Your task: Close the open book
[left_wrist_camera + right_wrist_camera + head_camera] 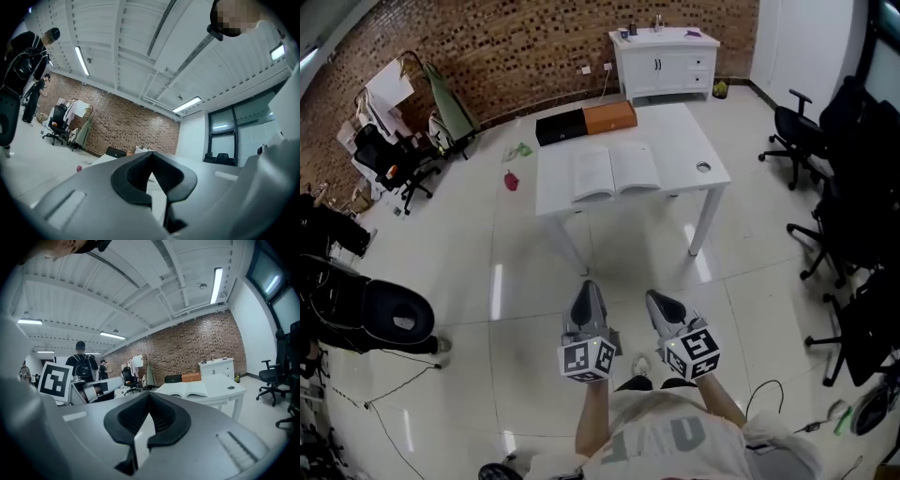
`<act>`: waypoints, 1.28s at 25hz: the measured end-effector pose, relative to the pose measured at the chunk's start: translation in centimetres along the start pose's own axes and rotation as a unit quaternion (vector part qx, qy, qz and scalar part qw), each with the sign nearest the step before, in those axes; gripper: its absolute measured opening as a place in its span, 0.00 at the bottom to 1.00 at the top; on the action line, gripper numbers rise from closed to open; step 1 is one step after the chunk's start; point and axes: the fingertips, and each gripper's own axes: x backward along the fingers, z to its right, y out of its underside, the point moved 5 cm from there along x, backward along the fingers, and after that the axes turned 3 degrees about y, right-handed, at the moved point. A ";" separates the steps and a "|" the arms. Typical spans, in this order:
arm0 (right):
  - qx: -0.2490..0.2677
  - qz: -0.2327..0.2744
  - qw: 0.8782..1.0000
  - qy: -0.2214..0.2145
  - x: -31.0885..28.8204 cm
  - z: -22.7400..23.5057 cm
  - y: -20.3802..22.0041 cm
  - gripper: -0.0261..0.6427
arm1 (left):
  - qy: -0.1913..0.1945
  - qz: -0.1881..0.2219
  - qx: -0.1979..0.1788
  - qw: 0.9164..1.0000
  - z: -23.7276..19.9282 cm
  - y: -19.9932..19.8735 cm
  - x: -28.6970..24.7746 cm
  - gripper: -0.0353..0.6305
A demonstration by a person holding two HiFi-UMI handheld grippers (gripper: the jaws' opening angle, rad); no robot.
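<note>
**A:** So the open book (615, 172) is lying flat, pages up, in the middle of the bench (694, 141), far across the floor from the person. The left gripper (588, 292) and right gripper (660, 302) are both held out near the body, jaws pinched together, nothing in them.

**B:** Yeah, nowhere close to it. Looks like a thick paperback to me: light-ish, floppy pages, cover a bit stiffer. I'd get under the outer edge of one half, left or right, and tip it over the spine. Pinching single pages would probably just crease or tear them.
</note>
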 end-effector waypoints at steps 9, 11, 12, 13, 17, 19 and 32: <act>-0.028 -0.017 0.999 0.027 -10.5 6.3 -2.4 0.05 | 0.017 -0.015 0.012 1.000 -4.1 0.6 -11.8 0.07; -0.026 -0.014 0.999 0.023 -12.7 8.3 -2.8 0.05 | 0.015 -0.013 0.014 1.000 -4.3 1.3 -14.4 0.07; -0.021 -0.010 1.000 0.020 -14.0 9.3 -3.2 0.05 | 0.016 -0.010 0.012 1.000 -4.4 1.4 -15.9 0.07; -0.018 -0.005 1.000 0.016 -15.4 10.3 -3.7 0.05 | 0.017 -0.005 0.010 1.000 -4.6 1.5 -17.4 0.07; -0.011 0.015 1.000 0.007 -21.3 14.2 -6.7 0.05 | 0.035 0.007 0.007 0.999 -5.2 0.9 -24.1 0.07; -0.011 0.017 1.000 0.001 -24.2 15.7 -8.0 0.05 | 0.038 0.002 0.002 0.999 -5.8 0.6 -27.5 0.07; -0.049 0.003 0.999 -0.004 -33.2 20.8 -8.8 0.05 | 0.027 -0.009 0.032 0.999 -10.2 2.2 -36.7 0.07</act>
